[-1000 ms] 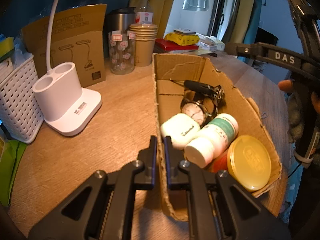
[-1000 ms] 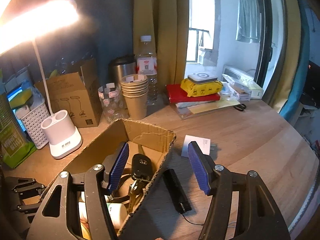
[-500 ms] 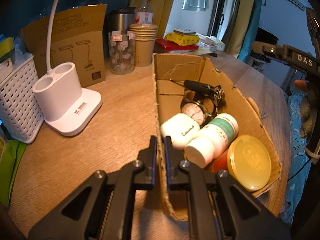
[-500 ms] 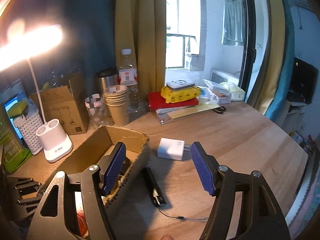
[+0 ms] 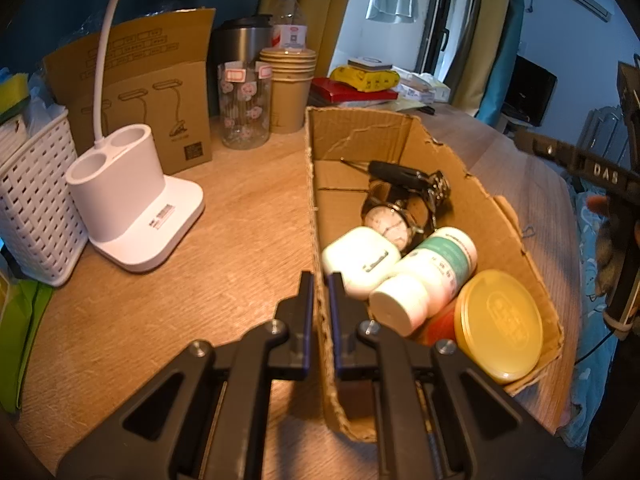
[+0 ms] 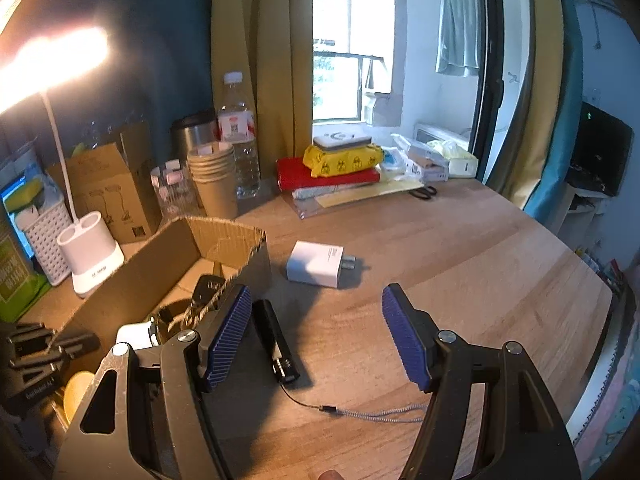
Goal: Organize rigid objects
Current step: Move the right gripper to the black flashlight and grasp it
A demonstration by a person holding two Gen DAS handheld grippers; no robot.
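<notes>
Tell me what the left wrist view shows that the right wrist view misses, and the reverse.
Only the left wrist view shows the wristwatch, the white pill bottle and the left gripper shut on the cardboard box wall.

Only the right wrist view shows the white charger and the black flashlight on the table, with the open right gripper above them.

Both show the box, the lamp base and the paper cups.
</notes>
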